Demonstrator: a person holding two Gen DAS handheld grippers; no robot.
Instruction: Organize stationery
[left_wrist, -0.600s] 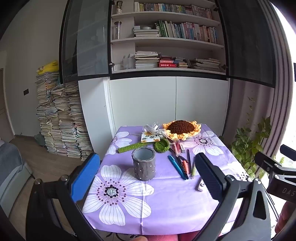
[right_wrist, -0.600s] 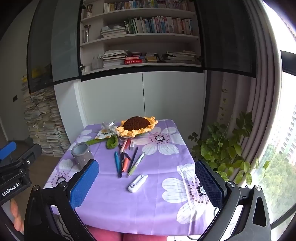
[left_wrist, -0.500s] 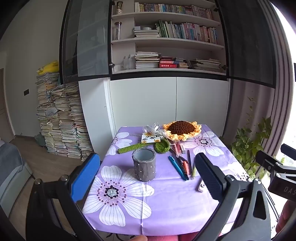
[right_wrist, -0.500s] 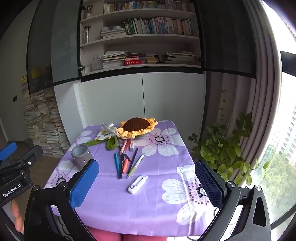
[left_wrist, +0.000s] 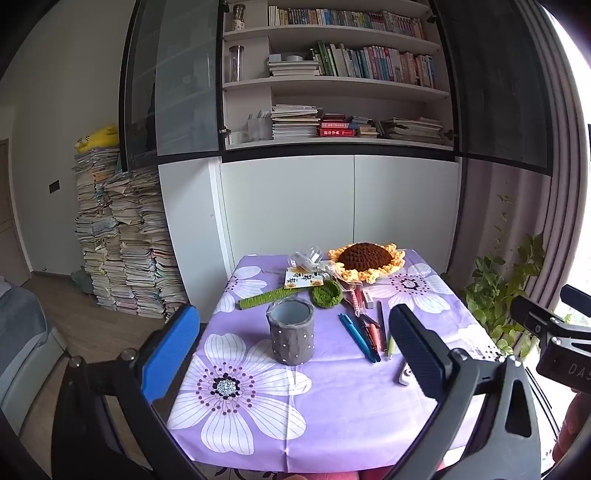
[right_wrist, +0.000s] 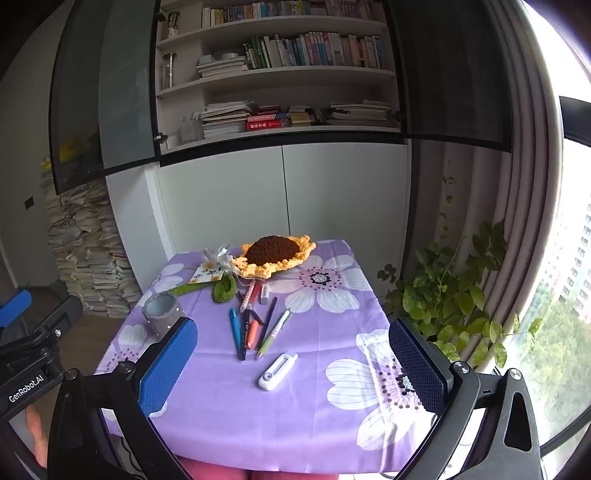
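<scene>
Stationery remains unsorted: we find the grey pen cup empty ahead of our wide, empty left gripper; pens and white corrector lie loose ahead of our wide, empty right gripper.

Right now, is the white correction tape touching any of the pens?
Apart. The right wrist view shows bare purple cloth between the white correction tape and the nearest pen, the green pen.

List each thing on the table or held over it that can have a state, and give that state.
Left gripper: open, empty.
Right gripper: open, empty.
Grey pen holder: upright, appears empty.
Pens: lying loose on tablecloth.
White correction tape: lying flat, apart from pens.
</scene>
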